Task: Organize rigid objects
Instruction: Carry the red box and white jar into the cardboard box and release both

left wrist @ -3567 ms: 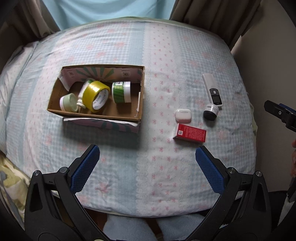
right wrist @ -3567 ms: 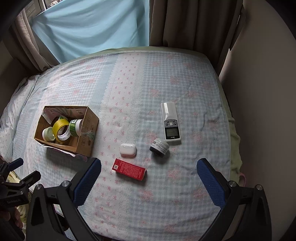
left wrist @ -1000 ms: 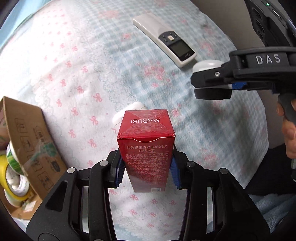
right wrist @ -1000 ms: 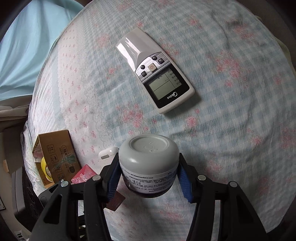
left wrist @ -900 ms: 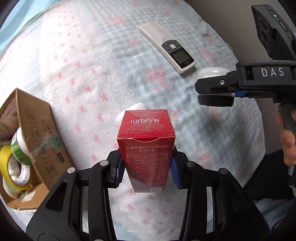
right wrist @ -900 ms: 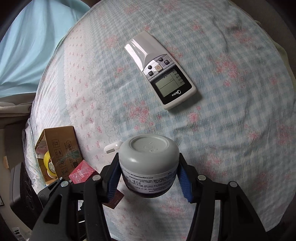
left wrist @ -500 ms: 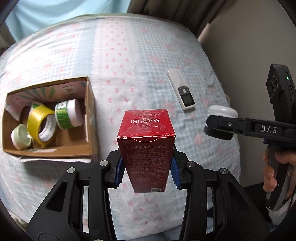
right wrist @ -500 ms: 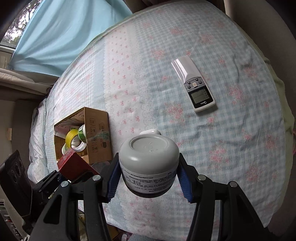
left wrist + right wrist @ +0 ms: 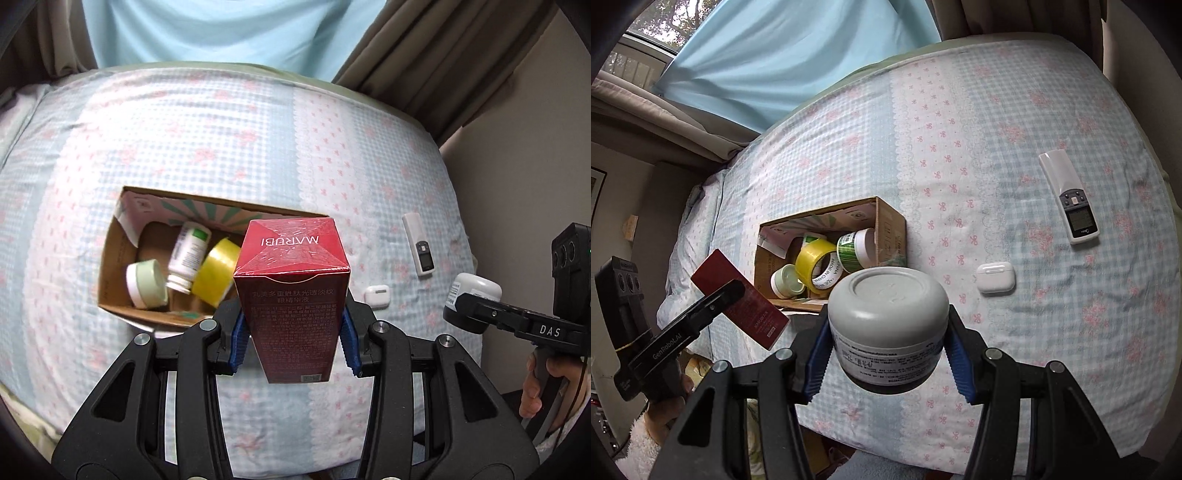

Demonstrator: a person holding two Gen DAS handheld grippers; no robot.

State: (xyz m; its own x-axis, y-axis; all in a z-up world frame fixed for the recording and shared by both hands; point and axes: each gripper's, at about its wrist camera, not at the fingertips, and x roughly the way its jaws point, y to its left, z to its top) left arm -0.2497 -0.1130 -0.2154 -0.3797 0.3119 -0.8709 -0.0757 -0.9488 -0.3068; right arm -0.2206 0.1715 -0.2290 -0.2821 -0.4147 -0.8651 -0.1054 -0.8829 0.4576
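Bed [image 9: 1015,110] with cardboard box [image 9: 890,229], earbud case [image 9: 995,282], remote [image 9: 1069,197]

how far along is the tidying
Done: tape, a green-lidded jar and a bottle lie in the box. In hand: left tongs grip the red carton, right tongs the grey jar. Left: earbud case and remote on the bed.

A home bedroom. A bed [image 9: 1015,92] under a pale blue gingham sheet with pink bows fills the view, with a light blue curtain [image 9: 798,48] and a window [image 9: 639,40] at 11 o'clock, brown drapes [image 9: 443,48] at 1 o'clock. Household odds lie on it: an air-conditioner remote [image 9: 1069,197], an earbud case [image 9: 995,277].
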